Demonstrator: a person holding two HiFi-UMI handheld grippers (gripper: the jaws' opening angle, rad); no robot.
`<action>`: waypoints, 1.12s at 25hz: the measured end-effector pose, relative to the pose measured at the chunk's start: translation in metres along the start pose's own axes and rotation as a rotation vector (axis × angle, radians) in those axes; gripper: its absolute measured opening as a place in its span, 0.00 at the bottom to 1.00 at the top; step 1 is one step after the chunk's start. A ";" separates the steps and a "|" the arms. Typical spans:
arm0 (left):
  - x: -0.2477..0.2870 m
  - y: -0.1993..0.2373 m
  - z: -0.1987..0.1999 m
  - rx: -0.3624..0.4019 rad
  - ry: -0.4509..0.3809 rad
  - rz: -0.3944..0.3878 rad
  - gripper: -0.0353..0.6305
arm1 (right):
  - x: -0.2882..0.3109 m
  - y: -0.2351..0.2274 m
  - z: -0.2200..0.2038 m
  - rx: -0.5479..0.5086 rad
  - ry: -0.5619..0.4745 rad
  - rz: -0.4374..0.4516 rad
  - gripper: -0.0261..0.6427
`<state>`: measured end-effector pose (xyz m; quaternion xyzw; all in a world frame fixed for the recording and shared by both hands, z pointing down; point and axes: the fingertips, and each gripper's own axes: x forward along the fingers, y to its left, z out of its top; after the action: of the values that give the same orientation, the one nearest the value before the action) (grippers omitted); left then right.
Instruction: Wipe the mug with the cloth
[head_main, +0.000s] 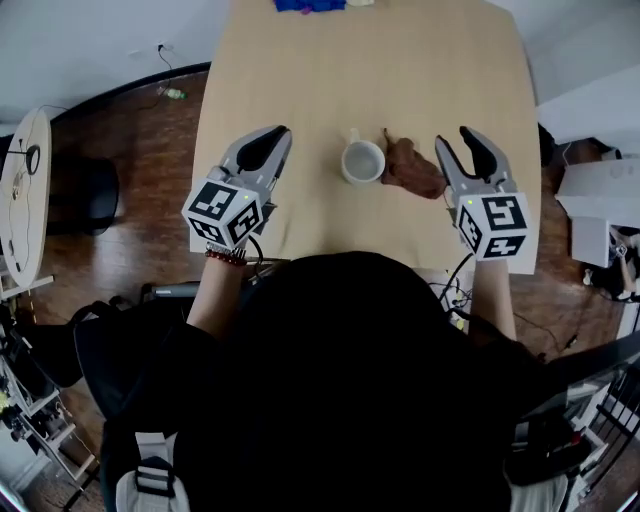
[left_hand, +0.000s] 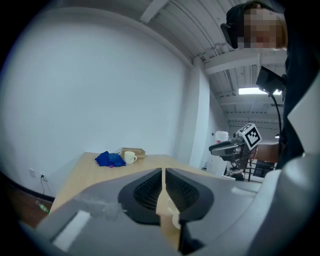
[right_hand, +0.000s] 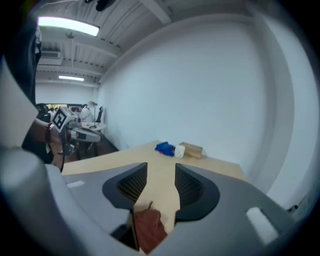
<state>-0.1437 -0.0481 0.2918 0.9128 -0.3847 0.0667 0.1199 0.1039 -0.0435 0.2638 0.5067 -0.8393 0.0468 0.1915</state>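
A white mug (head_main: 362, 160) stands upright on the light wooden table (head_main: 300, 70), its handle pointing away from me. A crumpled brown cloth (head_main: 412, 166) lies right beside it on the right, touching or nearly touching. My right gripper (head_main: 455, 137) hovers just right of the cloth with its jaws open and empty. In the right gripper view the cloth (right_hand: 150, 227) lies on the table below the spread jaws of the right gripper (right_hand: 161, 170). My left gripper (head_main: 278, 132) sits left of the mug, shut with nothing in it; the left gripper (left_hand: 163, 172) shows only a thin slit.
At the table's far end lie a blue cloth (head_main: 308, 5), a second white mug (left_hand: 130, 157) and a small cardboard box (left_hand: 133, 151). A round white side table (head_main: 22, 190) stands on the wooden floor at left. White furniture (head_main: 600, 200) stands at right.
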 end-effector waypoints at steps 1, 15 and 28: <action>-0.001 -0.005 0.002 0.006 0.003 -0.008 0.08 | -0.003 -0.004 0.010 -0.003 -0.055 -0.027 0.30; -0.024 0.030 0.012 0.012 0.022 0.047 0.09 | -0.013 -0.018 0.002 0.127 -0.097 -0.178 0.23; -0.016 0.013 0.003 0.011 0.030 0.027 0.10 | -0.023 -0.021 -0.021 0.107 -0.033 -0.149 0.20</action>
<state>-0.1638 -0.0468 0.2876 0.9071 -0.3946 0.0842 0.1199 0.1372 -0.0286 0.2723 0.5780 -0.7986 0.0687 0.1533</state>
